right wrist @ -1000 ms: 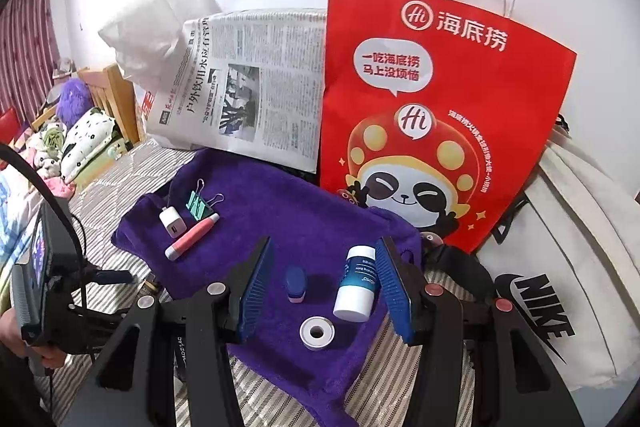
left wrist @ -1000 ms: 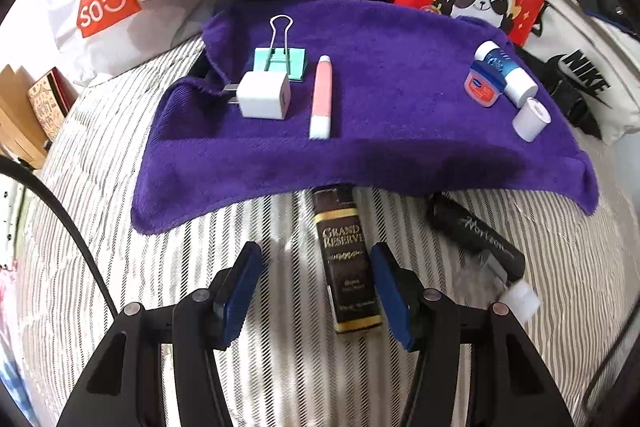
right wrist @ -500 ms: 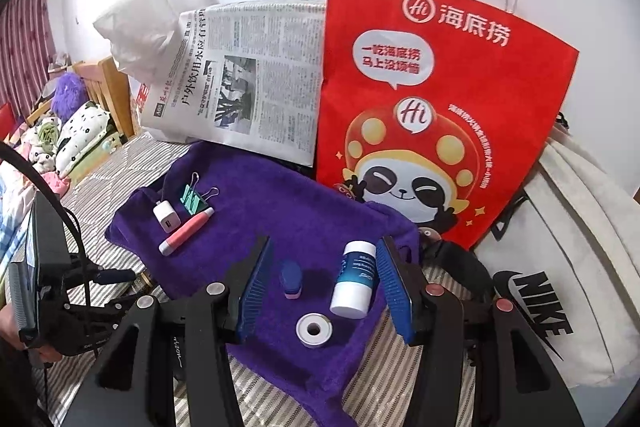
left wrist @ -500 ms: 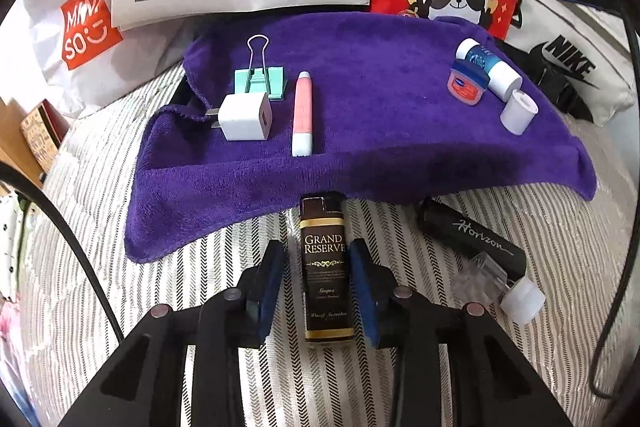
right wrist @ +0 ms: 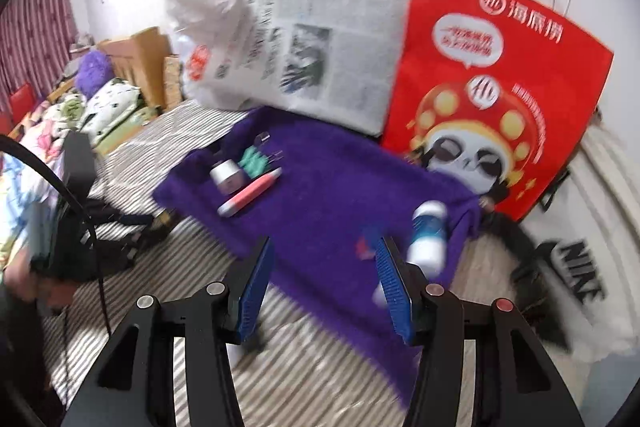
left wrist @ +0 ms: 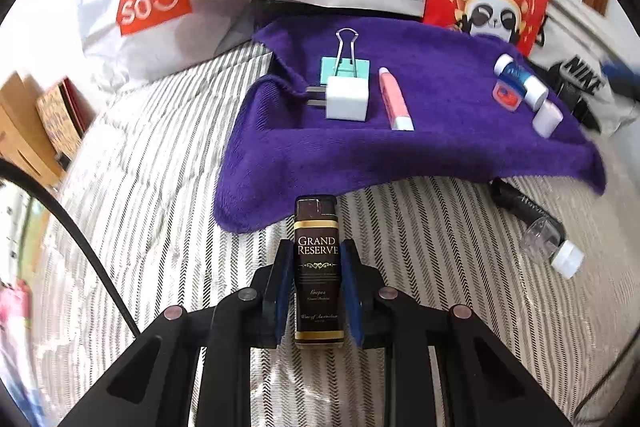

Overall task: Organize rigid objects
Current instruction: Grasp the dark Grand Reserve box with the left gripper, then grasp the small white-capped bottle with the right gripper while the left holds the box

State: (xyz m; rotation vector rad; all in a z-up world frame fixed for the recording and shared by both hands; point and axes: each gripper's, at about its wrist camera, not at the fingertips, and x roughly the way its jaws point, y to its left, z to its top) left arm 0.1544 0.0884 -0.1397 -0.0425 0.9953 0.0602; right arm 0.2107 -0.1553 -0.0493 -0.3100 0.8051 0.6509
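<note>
- Left wrist view: the left tongs (left wrist: 316,287) are closing, with the dark lighter (left wrist: 317,267) between the blue pads, which already sit against its sides. It lies on the striped bed cover (left wrist: 160,187), just short of the near edge of the purple towel (left wrist: 440,155).
- On the towel one group is laid out: a green binder clip (left wrist: 344,67), a white charger plug (left wrist: 346,99) touching it, and a pink pen (left wrist: 396,99) just beside. Well apart, at the towel's right end, are a blue-and-white bottle (left wrist: 520,81), a small red tin (left wrist: 508,95) and a white tape roll (left wrist: 547,118).
- I judge the sorting roughly half done: the lighter, and a black marker (left wrist: 520,205) with its clear cap (left wrist: 552,243) off to the right, are not yet on the towel.
- Room to move: the middle of the towel is bare and wide, and the path from lighter to towel has nothing in it. The towel's near edge droops over a raised base, so there is a lip to clear.
- Right wrist view, blurred: the right tongs (right wrist: 324,291) stand moderately apart with nothing between them, over the towel's near right part.
- The bottle (right wrist: 430,235) lies just outside the right pad, and the red tin is partly hidden behind it.
- A red paper bag (right wrist: 500,87) and a newspaper (right wrist: 320,55) wall off the back of the towel, and a white cloth bag (right wrist: 580,247) crowds its right end; the open side is towards the bed cover on the left, where the other tool is.
</note>
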